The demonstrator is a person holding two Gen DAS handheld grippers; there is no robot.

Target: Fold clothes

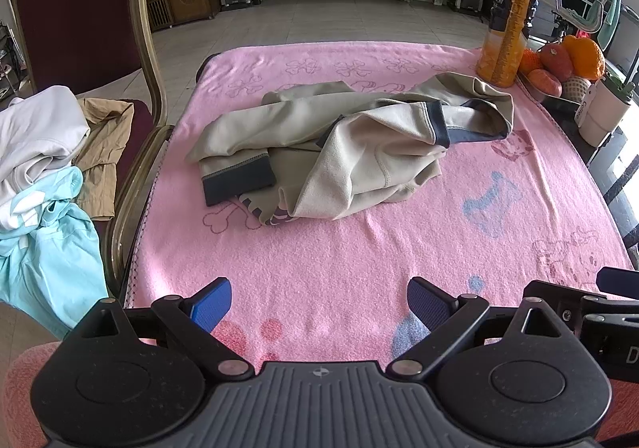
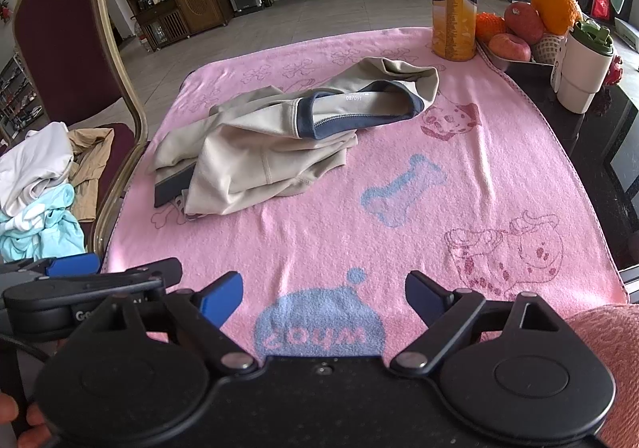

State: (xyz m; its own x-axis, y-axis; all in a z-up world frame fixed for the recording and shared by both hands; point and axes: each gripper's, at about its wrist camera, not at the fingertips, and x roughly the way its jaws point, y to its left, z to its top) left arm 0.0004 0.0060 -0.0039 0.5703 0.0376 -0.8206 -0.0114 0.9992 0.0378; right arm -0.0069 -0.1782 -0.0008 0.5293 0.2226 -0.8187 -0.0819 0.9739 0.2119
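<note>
1. Jaws, left gripper (image 1: 319,306): spread wide, blue pads well apart, nothing between them; they hang over the near part of the pink towel (image 1: 359,248) without touching any cloth.
2. Jaws, right gripper (image 2: 324,298): likewise wide apart and empty, over the towel's near edge above the blue printed patch. The left gripper's body shows just beside it at the lower left of the right wrist view.
3. Chair (image 1: 80,8), far left, beside the surface: dark red back, gold frame. Its seat carries a loose heap of clothes (image 1: 44,152) in white, tan and light blue. None looks folded; judged to be waiting their turn.
4. Beige garment (image 1: 343,144), centre of the towel: crumpled, dark blue trim at cuff and collar, one sleeve end lying toward the chair side, collar opening toward the bottle. It lies well apart from both grippers.
5. Juice bottle (image 1: 509,20), upright at the far right corner; tray of fruit (image 1: 559,60) and white cup (image 1: 603,112) just beside it, off the towel.
6. Progress, as judged: at the start. No folded piece is visible anywhere; the beige garment must first be spread flat, then folded, then the heap on the chair dealt with.
</note>
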